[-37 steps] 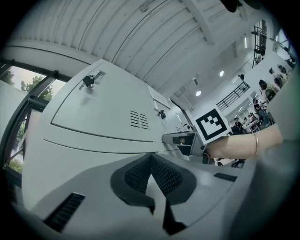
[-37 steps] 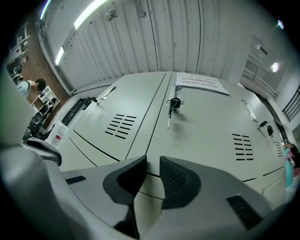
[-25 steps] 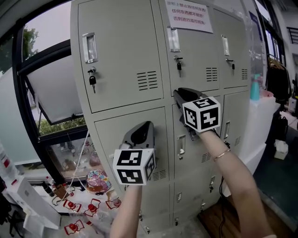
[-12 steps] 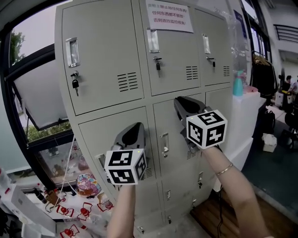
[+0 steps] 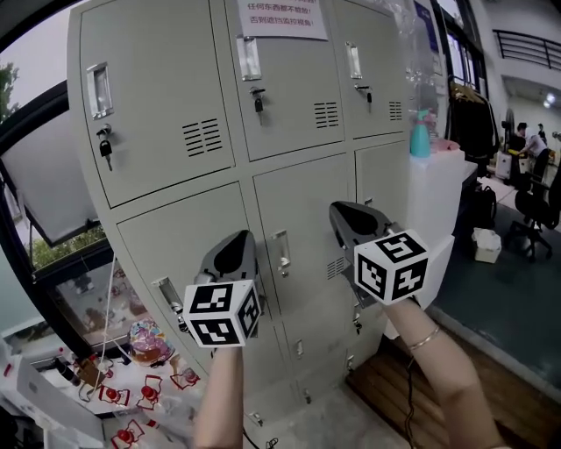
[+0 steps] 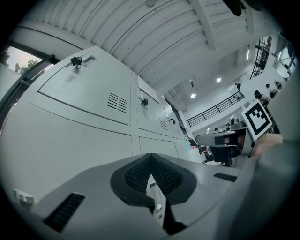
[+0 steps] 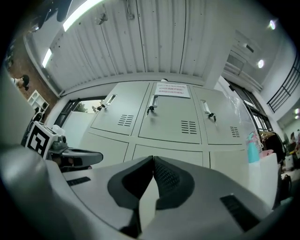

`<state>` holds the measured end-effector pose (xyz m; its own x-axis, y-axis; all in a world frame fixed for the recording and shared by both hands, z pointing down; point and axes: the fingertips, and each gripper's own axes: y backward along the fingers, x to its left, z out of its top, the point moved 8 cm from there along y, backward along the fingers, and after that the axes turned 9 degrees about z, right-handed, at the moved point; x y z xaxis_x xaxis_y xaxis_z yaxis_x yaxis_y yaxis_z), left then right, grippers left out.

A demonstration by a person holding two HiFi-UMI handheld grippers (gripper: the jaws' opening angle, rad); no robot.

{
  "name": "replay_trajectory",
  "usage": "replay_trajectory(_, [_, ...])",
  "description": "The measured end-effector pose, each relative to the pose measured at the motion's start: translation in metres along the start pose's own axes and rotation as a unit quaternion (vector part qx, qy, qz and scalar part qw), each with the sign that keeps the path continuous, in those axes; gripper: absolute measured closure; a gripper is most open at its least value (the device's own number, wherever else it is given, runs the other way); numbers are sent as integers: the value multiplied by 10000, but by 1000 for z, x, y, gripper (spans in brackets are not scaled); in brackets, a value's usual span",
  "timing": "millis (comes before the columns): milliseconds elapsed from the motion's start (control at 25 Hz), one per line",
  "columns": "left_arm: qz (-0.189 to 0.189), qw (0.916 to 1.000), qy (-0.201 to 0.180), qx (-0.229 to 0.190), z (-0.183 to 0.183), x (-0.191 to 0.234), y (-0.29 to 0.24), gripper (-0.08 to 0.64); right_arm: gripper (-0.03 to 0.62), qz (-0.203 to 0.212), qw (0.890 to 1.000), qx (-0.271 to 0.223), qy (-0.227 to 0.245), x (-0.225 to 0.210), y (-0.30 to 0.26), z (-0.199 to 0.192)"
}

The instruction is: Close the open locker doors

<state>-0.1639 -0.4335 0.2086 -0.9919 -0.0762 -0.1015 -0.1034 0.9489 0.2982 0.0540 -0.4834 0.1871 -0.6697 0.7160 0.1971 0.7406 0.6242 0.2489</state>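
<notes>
Right hand-held gripper (image 5: 337,210) lowered, jaws just closed empty, lockers (image 5: 166,88), wood floor (image 5: 386,386)

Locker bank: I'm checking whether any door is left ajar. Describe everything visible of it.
The locker bank is pale grey painted metal, three columns of doors, every visible one flush shut. Upper doors carry recessed handles, vent slots and keys in their locks; a white notice with red print is stuck on the top middle door.
</notes>
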Motion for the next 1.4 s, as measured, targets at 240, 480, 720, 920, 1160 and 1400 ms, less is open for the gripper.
replay_trajectory(240, [-35, 9998, 71, 207, -24, -6, 9, 540, 604, -201, 9988, 366, -240, 3, 25, -37])
replay_trajectory(480, [-51, 9989, 92, 452, -52, -14, 20, 540, 604, -228, 9973, 586, -386, 11, 47, -67])
replay_trajectory(720, [-78, 9978, 115, 641, -72, -23, 30, 540, 604, -226, 9960, 733, -459, 23, 61, -88])
replay_trajectory(920, [-77, 9962, 127, 860, -93, -29, 40, 540, 604, -203, 9934, 862, -733, 30, 72, -110])
replay_trajectory(1160, [-9, 9925, 255, 1200, -125, -31, 53, 540, 604, -188, 9892, 1020, -1041, 39, 86, -140])
replay_trajectory(1400, [18, 9893, 344, 1414, -148, -29, 61, 540, 604, -223, 9856, 1141, -1225, 47, 91, -163])
